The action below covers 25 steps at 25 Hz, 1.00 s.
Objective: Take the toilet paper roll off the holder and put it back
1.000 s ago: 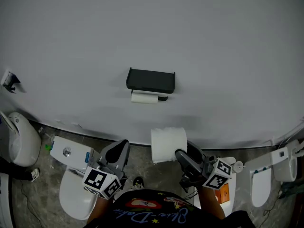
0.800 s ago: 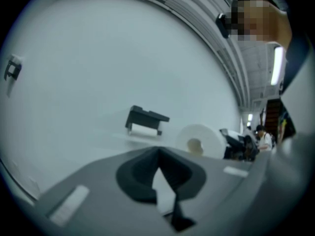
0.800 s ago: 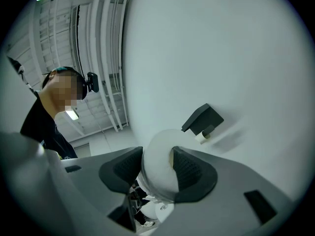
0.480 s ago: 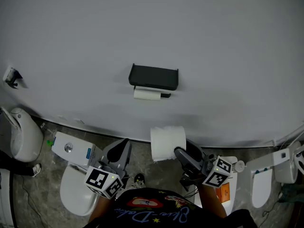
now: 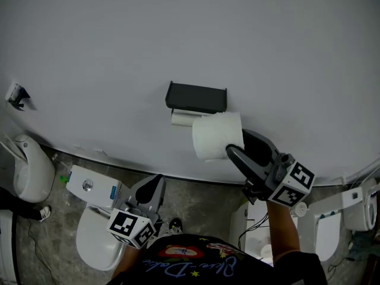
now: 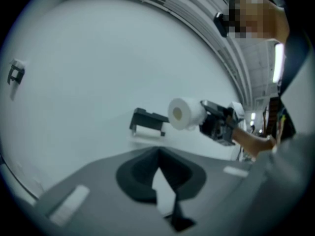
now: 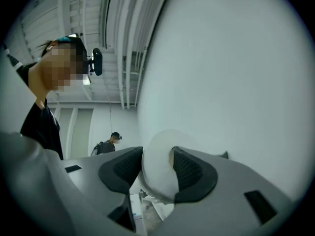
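Bare grey wall (image 5: 178, 34) fills the top and both sides of the frame: free room above, left and right of the black box-shaped wall holder (image 5: 196, 97). A small white roll (image 5: 180, 120) sits under the holder, centre frame. The big white toilet paper roll (image 5: 217, 136), clamped in the right gripper (image 5: 236, 142), overlaps the holder's lower right corner and blocks that side. The lower-left approach is open. The left gripper (image 5: 152, 187) is low, bottom centre-left, well apart. Bottom left is crowded by a white toilet cistern (image 5: 89, 187), bottom right by white fixtures (image 5: 332, 224). A small dark wall bracket (image 5: 16, 94) is far left, well apart from the holder.
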Each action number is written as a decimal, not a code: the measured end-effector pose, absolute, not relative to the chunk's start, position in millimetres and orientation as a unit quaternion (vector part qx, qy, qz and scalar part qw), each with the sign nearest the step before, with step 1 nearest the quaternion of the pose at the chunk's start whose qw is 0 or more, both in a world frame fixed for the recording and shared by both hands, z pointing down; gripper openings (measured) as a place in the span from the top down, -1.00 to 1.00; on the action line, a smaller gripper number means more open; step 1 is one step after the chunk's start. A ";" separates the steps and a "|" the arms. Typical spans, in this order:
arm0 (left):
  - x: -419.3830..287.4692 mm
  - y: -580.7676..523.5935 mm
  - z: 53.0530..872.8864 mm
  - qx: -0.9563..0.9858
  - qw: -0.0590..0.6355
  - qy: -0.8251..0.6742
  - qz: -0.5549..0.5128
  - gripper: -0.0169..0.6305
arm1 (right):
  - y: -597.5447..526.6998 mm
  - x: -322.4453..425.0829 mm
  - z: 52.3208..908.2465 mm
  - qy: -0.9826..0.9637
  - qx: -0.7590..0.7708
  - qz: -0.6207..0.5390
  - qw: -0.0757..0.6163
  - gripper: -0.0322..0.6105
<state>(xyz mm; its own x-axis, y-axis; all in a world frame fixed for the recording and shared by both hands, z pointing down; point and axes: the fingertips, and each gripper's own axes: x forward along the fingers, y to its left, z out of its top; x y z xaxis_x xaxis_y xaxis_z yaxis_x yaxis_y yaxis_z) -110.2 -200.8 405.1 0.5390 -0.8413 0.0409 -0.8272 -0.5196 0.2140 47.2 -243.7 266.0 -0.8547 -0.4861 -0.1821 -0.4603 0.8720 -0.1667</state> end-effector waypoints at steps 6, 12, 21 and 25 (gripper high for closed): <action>-121.1 -195.5 408.2 0.866 0.110 -0.485 -0.040 0.95 | -292.9 31.9 201.7 0.966 -0.254 0.022 0.041 0.27; -138.5 -191.7 413.8 0.859 0.125 -0.495 -0.049 0.95 | -341.4 5.4 208.5 0.963 -0.249 0.046 -0.089 0.26; -152.7 -194.2 418.7 0.850 0.147 -0.501 -0.072 0.95 | -373.5 -26.0 225.3 0.944 -0.238 0.054 -0.224 0.26; -155.9 -196.2 418.7 0.847 0.149 -0.504 -0.073 0.95 | -379.0 -40.8 224.7 0.938 -0.230 0.088 -0.246 0.26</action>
